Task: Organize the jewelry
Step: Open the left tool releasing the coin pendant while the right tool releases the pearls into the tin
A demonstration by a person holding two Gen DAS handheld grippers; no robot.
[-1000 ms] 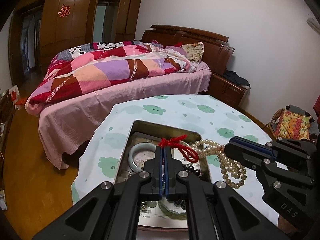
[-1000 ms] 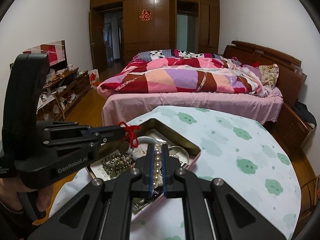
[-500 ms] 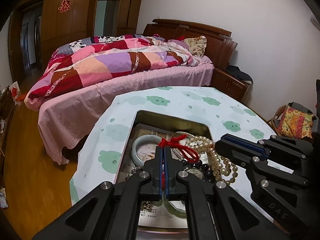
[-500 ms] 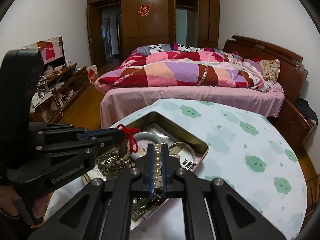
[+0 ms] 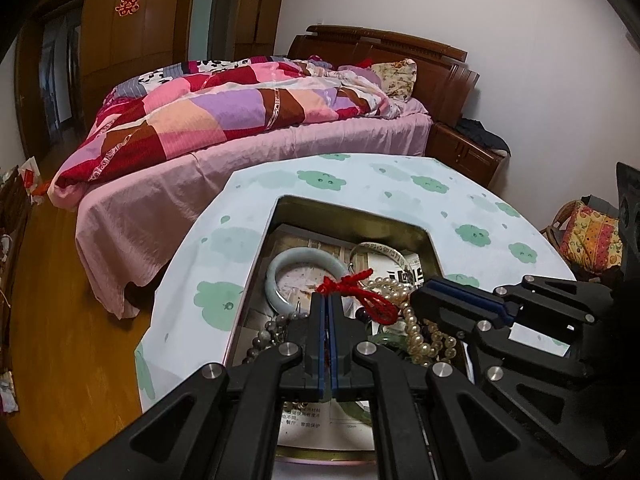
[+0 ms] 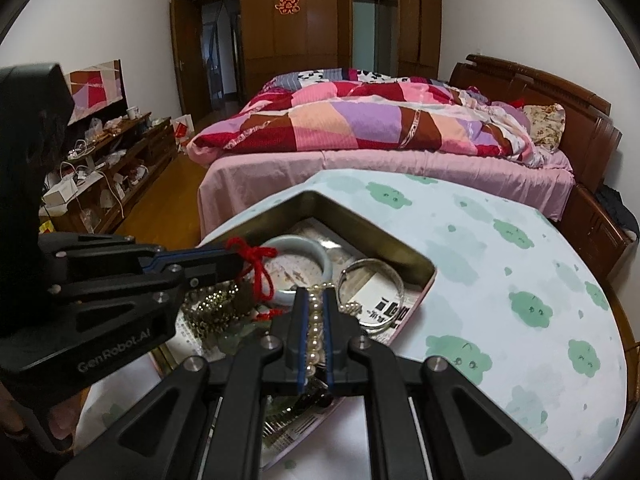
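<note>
An open metal tin [image 5: 362,216] on the round table holds the jewelry. My left gripper [image 5: 329,298] is shut on a knotted red cord [image 5: 362,298] just above a pale jade bangle [image 5: 280,266]. A pearl necklace [image 5: 418,330] lies heaped at the tin's right side, and my right gripper [image 6: 315,294] is shut on one strand of these pearls [image 6: 314,322]. In the right wrist view the left gripper [image 6: 236,258] comes in from the left with the red cord [image 6: 260,270] hanging from it. A silver bangle [image 6: 378,274] and a gold bead bracelet [image 6: 212,304] also lie inside.
The table's cloth with green clouds [image 6: 512,280] spreads to the right of the tin. A bed with a patchwork quilt [image 6: 360,124] stands just behind the table. A cluttered low cabinet [image 6: 104,160] lines the left wall. A cushioned chair [image 5: 588,236] stands at the right.
Both grippers have sunk toward the tin with the red cord and the pearls still in them. The pearl strand now rests lower among the other pieces.
</note>
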